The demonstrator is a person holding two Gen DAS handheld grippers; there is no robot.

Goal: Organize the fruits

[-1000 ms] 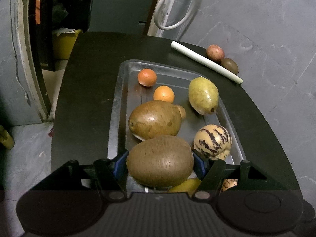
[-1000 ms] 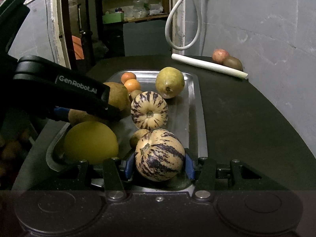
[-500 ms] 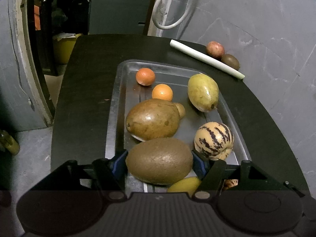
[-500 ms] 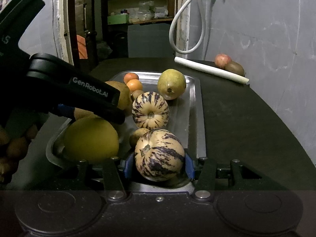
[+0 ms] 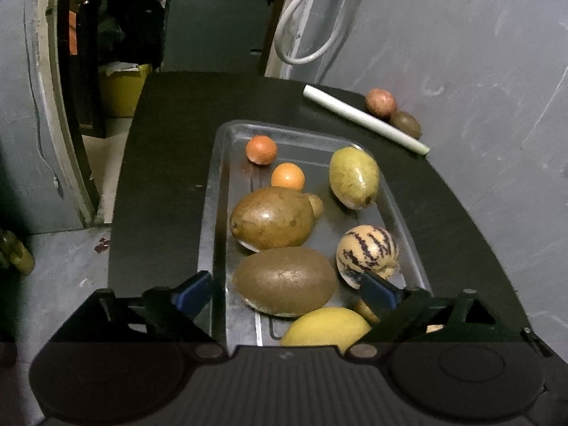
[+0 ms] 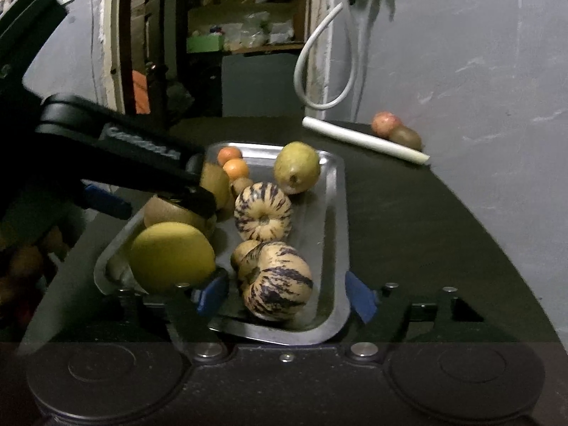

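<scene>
The left gripper (image 5: 285,293) has just been opening; its blue pads (image 5: 193,289) now stand wide, clear of the big brown kiwi-like fruit (image 5: 285,280) that lies between them on the metal tray (image 5: 213,191). Just ahead of that fruit sits a smooth brown fruit (image 5: 271,218), farther on two small oranges (image 5: 287,176) and, ahead to the right, a yellow-green fruit (image 5: 354,177). A striped melon (image 5: 367,255) lies beside the right pad, a yellow fruit (image 5: 326,326) just under the jaws.

The right gripper (image 6: 284,296) has likewise been opening — its pads (image 6: 360,296) stand apart with gaps on either side of the near striped melon (image 6: 275,280), which rests in the tray's near end. A second striped one lies just ahead. Well off ahead-right on the dark table (image 6: 408,220) lie a white tube (image 6: 365,140) and two small fruits (image 6: 387,124) beyond it
</scene>
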